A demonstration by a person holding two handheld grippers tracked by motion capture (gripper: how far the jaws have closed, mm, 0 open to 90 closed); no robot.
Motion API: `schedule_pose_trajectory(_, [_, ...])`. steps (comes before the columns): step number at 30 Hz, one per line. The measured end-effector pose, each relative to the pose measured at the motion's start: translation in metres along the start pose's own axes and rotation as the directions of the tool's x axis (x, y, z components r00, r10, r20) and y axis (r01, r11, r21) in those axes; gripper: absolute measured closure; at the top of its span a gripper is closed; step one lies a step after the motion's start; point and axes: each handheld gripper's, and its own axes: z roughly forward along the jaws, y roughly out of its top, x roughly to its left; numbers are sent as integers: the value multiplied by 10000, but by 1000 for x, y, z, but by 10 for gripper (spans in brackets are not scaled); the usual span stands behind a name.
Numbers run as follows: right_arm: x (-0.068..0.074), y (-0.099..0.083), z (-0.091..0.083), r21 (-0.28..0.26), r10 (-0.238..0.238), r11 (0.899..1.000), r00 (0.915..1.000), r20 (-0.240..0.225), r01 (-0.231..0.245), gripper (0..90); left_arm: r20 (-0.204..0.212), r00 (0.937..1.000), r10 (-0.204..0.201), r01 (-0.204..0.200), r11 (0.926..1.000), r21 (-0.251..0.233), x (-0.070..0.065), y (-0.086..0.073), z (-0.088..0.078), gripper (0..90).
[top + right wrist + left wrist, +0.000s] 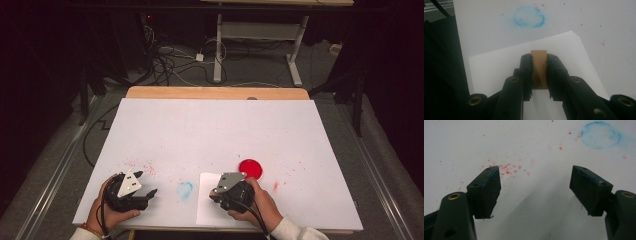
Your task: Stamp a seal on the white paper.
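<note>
We see the right tongs point(539, 75) clamped on a flat tan block point(539, 71), wood-like, over a white paper sheet point(499, 65) at the tabletop's point(210, 130) near edge. Left tongs point(534, 187) gape wide w/ nothing between, above red specks point(507, 168). Smudgy blue ring point(184, 189) sits btw the hands; glossy red disc point(250, 169) just beyond the right.

Lab-like test space, white-covered table point(215, 130), tangled floor cables point(165, 60), dark surroundings, metal-framed desk point(260, 30)

White table cover point(210, 130) speckled red, pale blue ring stain point(184, 189), solid red disc point(250, 168) at its three o'clock, white paper sheet point(499, 65), tan wooden block point(539, 68), black grippers
</note>
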Motion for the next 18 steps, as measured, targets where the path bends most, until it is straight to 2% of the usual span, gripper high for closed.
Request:
schedule_pose_trajectory(3, [0,0,2,88,44,10000,10000,-8,-44,761,4,10000,1,-1,10000,5,0,0,0,242])
schedule_pose_trajectory(8, [1,-3,11,600,2,9982,9999,-104,4,761,23,10000,12,-12,10000,19,0,0,0,242])
schedule_pose_trajectory(13, [0,-5,13,556,95,9984,9999,-125,-88,762,37,10000,14,-14,10000,23,0,0,1,243])
schedule_pose_trajectory(18, [0,-6,13,536,-8,9986,9999,-115,14,762,39,10000,41,-42,10000,40,0,0,1,243])
